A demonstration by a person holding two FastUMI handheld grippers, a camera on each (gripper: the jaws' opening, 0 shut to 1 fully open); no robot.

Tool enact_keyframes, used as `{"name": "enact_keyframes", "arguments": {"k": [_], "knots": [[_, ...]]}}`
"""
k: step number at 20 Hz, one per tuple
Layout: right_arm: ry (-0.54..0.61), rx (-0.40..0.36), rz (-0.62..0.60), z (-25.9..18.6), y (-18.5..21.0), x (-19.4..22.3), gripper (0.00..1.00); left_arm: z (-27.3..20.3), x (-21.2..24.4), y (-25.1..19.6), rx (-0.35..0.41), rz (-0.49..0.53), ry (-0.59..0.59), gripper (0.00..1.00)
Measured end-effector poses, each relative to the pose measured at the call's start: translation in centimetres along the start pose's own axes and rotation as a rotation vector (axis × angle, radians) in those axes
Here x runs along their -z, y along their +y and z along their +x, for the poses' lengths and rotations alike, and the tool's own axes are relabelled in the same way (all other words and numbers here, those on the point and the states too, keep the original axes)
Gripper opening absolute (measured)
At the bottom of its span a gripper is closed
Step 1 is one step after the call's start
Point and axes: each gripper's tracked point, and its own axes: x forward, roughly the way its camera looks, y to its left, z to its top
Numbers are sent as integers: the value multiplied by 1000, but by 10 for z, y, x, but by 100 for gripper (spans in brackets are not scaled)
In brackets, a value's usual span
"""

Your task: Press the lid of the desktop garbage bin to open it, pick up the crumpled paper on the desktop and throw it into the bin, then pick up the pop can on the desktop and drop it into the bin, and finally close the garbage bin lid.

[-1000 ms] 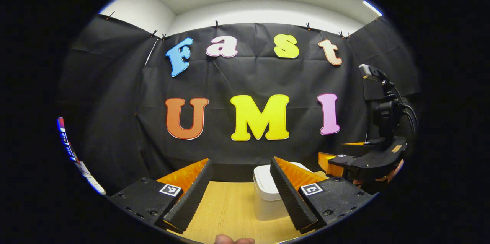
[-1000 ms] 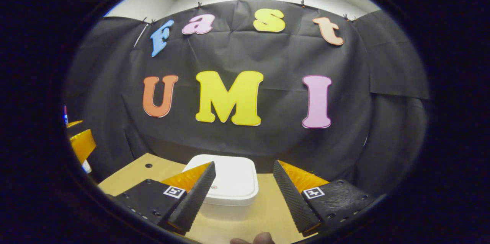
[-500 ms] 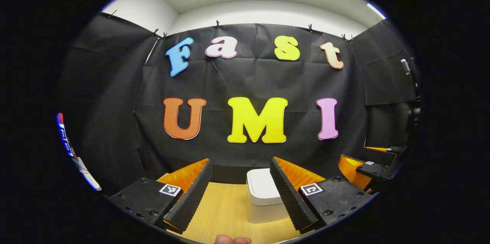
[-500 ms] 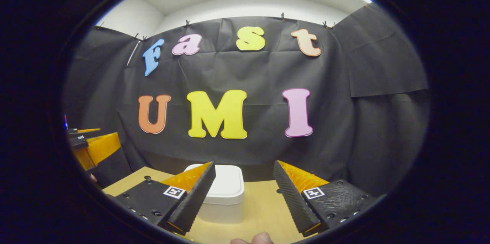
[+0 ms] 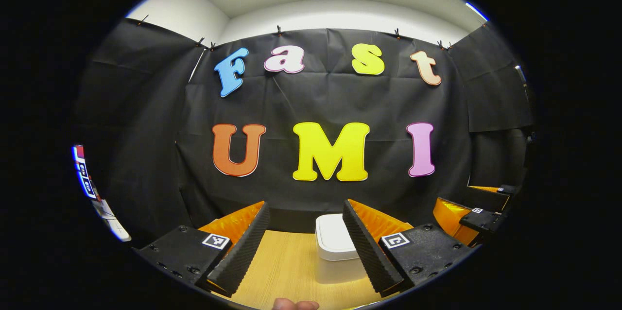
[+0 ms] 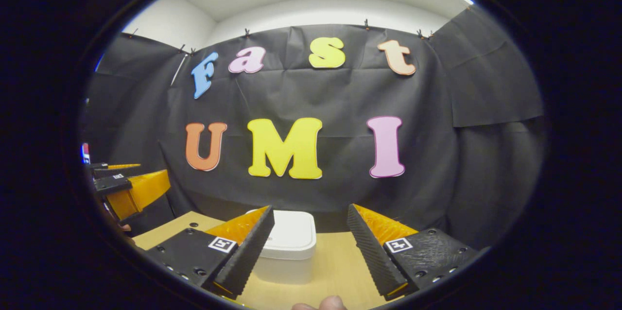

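White plastic garbage bin (image 5: 335, 251) is sitting on the wooden desktop (image 5: 286, 266), lid (image 6: 291, 237) lying flat and closed on top. In the left gripper view I am seeing the bin toward the far edge of the desktop, close to the black cloth wall (image 5: 320, 101), partly hidden behind my left gripper's (image 5: 303, 247) right-hand finger. The fingers (image 5: 240, 251) are standing wide apart with bare wood between them, pinching nothing and touching nothing.

In the right gripper view I am looking at the same bin (image 6: 284, 254) from another angle; it is showing just beyond the right gripper (image 6: 308, 249), partly covered by that gripper's left-hand finger (image 6: 245, 251). The right gripper's jaws are likewise spread, with nothing between them but the desktop (image 6: 335, 266) and a corner of the bin. I cannot tell whether either fingertip is touching the bin; both are appearing to hang clear of it.

Each gripper is also showing in the other's view: the right gripper (image 5: 469, 215) at the right edge of the left gripper view, the left gripper (image 6: 124, 188) at the left edge of the right gripper view. A fingertip (image 6: 323, 304) of the person's hand is peeking in at the bottom of the right gripper view, and another (image 5: 294, 304) in the left gripper view.
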Motion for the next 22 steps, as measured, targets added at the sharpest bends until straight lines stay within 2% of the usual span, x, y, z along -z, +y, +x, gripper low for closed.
{"name": "enact_keyframes", "arguments": {"k": [3,22], "knots": [[-4,-10,-1,-1,2,-1,94,0,-3,0,-9,13,-7,97],[-2,7,-9,9,5,1,96,6,9,1,-10,0,15,97]]}}
